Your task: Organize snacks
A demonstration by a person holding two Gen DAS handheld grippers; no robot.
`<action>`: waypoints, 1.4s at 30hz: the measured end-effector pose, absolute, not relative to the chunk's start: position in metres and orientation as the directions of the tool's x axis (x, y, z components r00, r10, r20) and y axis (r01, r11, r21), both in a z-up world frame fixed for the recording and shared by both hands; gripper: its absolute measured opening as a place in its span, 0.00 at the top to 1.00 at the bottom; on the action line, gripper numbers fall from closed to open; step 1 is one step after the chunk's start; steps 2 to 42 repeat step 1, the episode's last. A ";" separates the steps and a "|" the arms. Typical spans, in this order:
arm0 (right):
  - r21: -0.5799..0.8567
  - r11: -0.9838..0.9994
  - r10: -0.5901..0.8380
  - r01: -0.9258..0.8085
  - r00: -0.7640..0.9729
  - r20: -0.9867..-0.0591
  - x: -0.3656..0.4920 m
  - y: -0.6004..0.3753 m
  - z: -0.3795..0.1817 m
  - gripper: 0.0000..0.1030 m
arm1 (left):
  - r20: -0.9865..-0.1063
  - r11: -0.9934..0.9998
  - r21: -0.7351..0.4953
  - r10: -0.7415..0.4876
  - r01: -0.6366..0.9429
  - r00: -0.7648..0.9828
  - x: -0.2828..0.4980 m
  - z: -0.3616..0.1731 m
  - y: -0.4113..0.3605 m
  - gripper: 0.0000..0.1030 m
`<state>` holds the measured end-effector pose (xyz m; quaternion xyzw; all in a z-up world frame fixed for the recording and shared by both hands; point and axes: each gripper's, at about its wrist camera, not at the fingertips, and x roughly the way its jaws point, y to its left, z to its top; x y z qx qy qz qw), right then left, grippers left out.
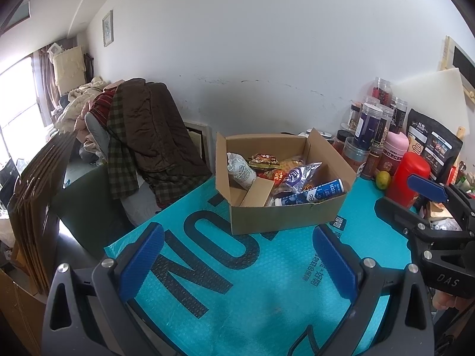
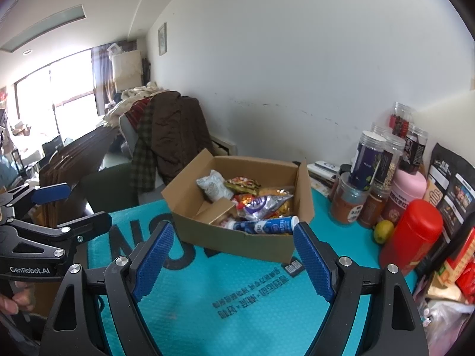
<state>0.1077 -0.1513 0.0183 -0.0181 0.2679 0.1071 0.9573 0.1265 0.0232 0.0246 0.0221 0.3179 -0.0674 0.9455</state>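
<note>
Progress: cardboard box [image 1: 285,216] mid-frame already holds snacks | left: jars [image 2: 368,160], right edge — untouched | my left gripper [image 1: 237,255] and right gripper [image 2: 233,255] both spread, empty

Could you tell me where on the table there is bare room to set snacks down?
The teal mat is bare between the grippers and the cardboard box, and left of the box. The right edge is crowded with jars, a red canister, a lemon and bags.
</note>
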 end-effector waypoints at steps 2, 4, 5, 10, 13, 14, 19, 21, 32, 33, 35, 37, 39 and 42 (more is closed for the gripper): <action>0.023 0.977 0.194 -0.213 0.833 -0.518 0.108 -0.152 0.018 0.19 | -0.606 0.990 0.002 -0.110 0.140 0.788 0.127 0.024 0.023 0.01; 0.023 0.977 0.194 -0.213 0.833 -0.518 0.108 -0.152 0.018 0.19 | -0.606 0.990 0.002 -0.110 0.140 0.788 0.127 0.024 0.023 0.01; 0.023 0.977 0.194 -0.213 0.833 -0.518 0.108 -0.152 0.018 0.19 | -0.606 0.990 0.002 -0.110 0.140 0.788 0.127 0.024 0.023 0.01; 0.023 0.977 0.194 -0.213 0.833 -0.518 0.108 -0.152 0.018 0.19 | -0.606 0.990 0.002 -0.110 0.140 0.788 0.127 0.024 0.023 0.01; 0.023 0.977 0.194 -0.213 0.833 -0.518 0.108 -0.152 0.018 0.19 | -0.606 0.990 0.002 -0.110 0.140 0.788 0.127 0.024 0.023 0.01; 0.023 0.977 0.194 -0.213 0.833 -0.518 0.108 -0.152 0.018 0.19 | -0.606 0.990 0.002 -0.110 0.140 0.788 0.127 0.024 0.023 0.01; 0.023 0.977 0.194 -0.213 0.833 -0.518 0.108 -0.152 0.018 0.19 | -0.606 0.990 0.002 -0.110 0.140 0.788 0.127 0.024 0.023 0.01; 0.023 0.977 0.194 -0.213 0.833 -0.518 0.108 -0.152 0.018 0.19 | -0.606 0.990 0.002 -0.110 0.140 0.788 0.127 0.024 0.023 0.01; 0.023 0.977 0.194 -0.213 0.833 -0.518 0.108 -0.152 0.018 0.19 | -0.606 0.990 0.002 -0.110 0.140 0.788 0.127 0.024 0.023 0.01; 0.023 0.977 0.194 -0.213 0.833 -0.518 0.108 -0.152 0.018 0.19 | -0.606 0.990 0.002 -0.110 0.140 0.788 0.127 0.024 0.023 0.01; 0.023 0.977 0.194 -0.213 0.833 -0.518 0.108 -0.152 0.018 0.19 | -0.606 0.990 0.002 -0.110 0.140 0.788 0.127 0.024 0.023 0.01; 0.023 0.977 0.194 -0.213 0.833 -0.518 0.108 -0.152 0.018 0.19 | -0.606 0.990 0.002 -0.110 0.140 0.788 0.127 0.024 0.023 0.01; 0.023 0.977 0.194 -0.213 0.833 -0.518 0.108 -0.152 0.018 0.19 | -0.606 0.990 0.002 -0.110 0.140 0.788 0.127 0.024 0.023 0.01; 0.023 0.977 0.194 -0.213 0.833 -0.518 0.108 -0.152 0.018 0.19 | -0.606 0.990 0.002 -0.110 0.140 0.788 0.127 0.024 0.023 0.01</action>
